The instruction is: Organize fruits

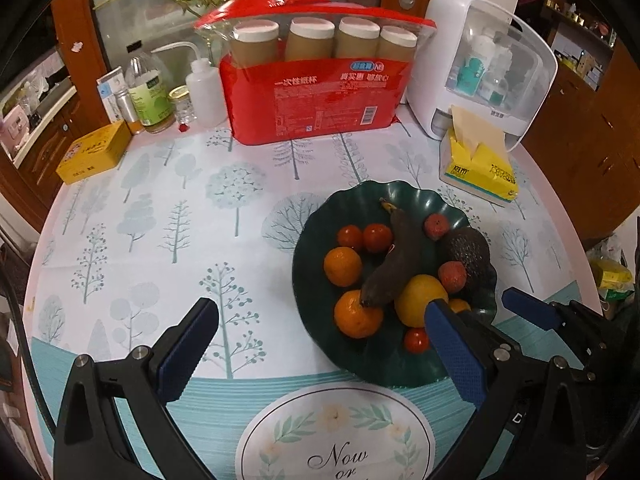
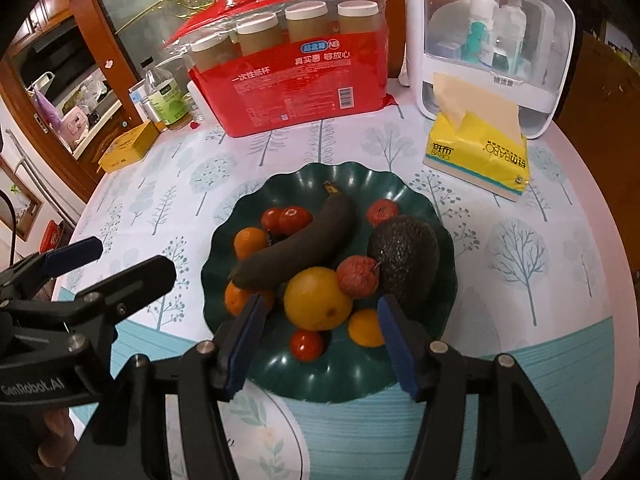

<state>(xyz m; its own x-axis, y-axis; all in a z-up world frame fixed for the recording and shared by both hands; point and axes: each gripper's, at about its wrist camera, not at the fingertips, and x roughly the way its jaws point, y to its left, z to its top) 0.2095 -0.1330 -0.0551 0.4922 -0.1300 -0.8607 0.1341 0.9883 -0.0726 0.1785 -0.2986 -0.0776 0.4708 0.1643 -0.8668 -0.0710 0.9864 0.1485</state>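
All fruit sits in the dark green scalloped plastic plate (image 2: 416,196) on the tree-print tablecloth (image 2: 168,200); none shows loose on the cloth. That fits fruit already gathered, or a plateful waiting to be sorted elsewhere, so can't tell which.

Left gripper (image 1: 320,344) hovers low over the cloth at the plate's near-left edge, jaws spread wide, nothing between them. Right gripper (image 2: 318,346) hangs over the plate's near rim, jaws spread w/ the small red tomato (image 2: 306,344) in the gap, not touching.

Handling, as a judgement:
- Blackened overripe banana (image 2: 296,240): prob. very soft, skin may split. Grip mid-body across the narrow width, light squeeze. It lies on an orange mandarin (image 2: 234,300), so lifting may roll its neighbours.
- Dark bumpy avocado (image 2: 404,256): heaviest piece, firm-ish; take across the widest part.
- Round yellow citrus (image 2: 318,298): smooth, could slip; centre the pads on its widest line.
- Rough pink-red lychee (image 2: 356,276) & tomatoes: light, small, crushable; gentle pinch.

Fruits are packed touching each other, so there's little room for the fingers btw them.
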